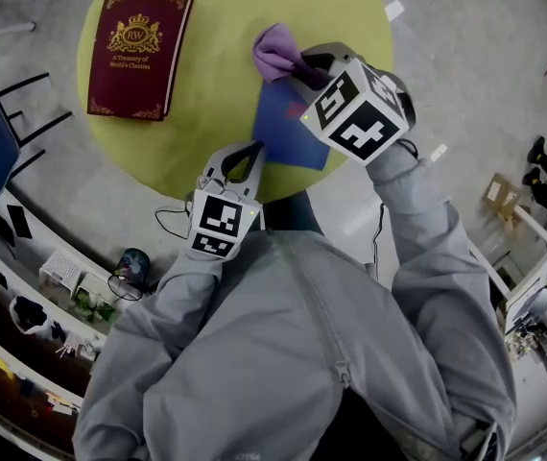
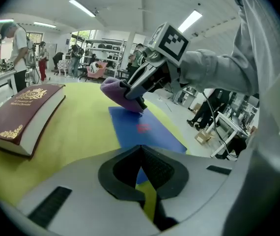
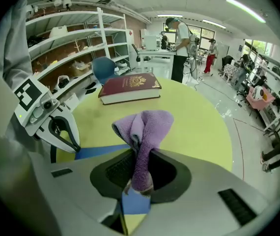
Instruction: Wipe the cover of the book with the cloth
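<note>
Head view: finds the book (image 1: 137, 54) flat and cover up on the far-left part of the round yellow table (image 1: 216, 27), long axis running away from the body with a slight slant. Has the cloth (image 1: 275, 51) pinched in the right gripper (image 1: 304, 68) over the far end of a blue mat (image 1: 288, 128), well to the right of the book and apart from it. Sets the left gripper (image 1: 251, 152) near the table's near edge, by the mat's near-left corner.

Left gripper view: shows jaws pressed together on nothing. Puts the book ahead and to the left, the cloth ahead at the mat's far end; cannot tell whether touching the mat.

Right gripper view: shows jaws clamped on the cloth's lower part, the bunched top standing free above. Places the book straight ahead across bare yellow, long page edge facing the jaws, cover untouched.

Probably calls for carrying the cloth leftward onto the cover, then stroking along the long axis. Leaves the left gripper free to steady the book.
</note>
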`<state>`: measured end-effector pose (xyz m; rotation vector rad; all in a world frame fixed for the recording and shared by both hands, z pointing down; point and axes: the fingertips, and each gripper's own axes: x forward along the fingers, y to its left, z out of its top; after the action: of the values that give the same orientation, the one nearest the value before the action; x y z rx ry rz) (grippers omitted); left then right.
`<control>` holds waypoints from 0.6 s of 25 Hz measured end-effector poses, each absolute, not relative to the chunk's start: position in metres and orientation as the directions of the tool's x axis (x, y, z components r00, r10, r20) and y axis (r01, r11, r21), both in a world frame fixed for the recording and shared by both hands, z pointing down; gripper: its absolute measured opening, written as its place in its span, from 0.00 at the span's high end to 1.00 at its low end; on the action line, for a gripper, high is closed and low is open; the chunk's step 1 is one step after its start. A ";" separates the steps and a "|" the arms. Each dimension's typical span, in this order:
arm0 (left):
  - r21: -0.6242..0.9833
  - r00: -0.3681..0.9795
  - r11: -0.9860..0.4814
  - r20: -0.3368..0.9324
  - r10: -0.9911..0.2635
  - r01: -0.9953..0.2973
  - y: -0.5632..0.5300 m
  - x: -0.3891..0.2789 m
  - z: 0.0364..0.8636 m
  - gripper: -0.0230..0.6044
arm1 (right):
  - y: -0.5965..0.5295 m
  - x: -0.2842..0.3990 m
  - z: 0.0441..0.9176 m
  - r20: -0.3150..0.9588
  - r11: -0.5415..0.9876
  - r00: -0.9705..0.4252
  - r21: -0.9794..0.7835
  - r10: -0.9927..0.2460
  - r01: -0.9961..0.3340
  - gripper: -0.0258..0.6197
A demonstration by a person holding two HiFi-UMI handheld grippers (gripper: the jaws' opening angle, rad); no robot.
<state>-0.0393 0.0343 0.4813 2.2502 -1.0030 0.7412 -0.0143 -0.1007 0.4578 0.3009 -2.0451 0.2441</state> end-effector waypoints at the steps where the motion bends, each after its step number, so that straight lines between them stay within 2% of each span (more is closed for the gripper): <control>1: 0.271 0.569 -0.562 0.680 -0.462 -0.781 0.036 -0.039 0.483 0.93 | -0.101 -0.015 0.461 0.890 0.949 -0.446 -0.050 -0.099 -0.311 0.82; 15: 0.313 0.556 -0.551 0.752 -0.355 -0.774 0.052 -0.041 0.507 0.93 | -0.107 -0.027 0.490 0.955 0.966 -0.296 -0.095 0.020 -0.240 0.82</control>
<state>-0.0412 0.0524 0.5067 2.1481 -0.9020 0.8430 -0.0266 -0.1066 0.4903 0.1605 -1.8570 0.2573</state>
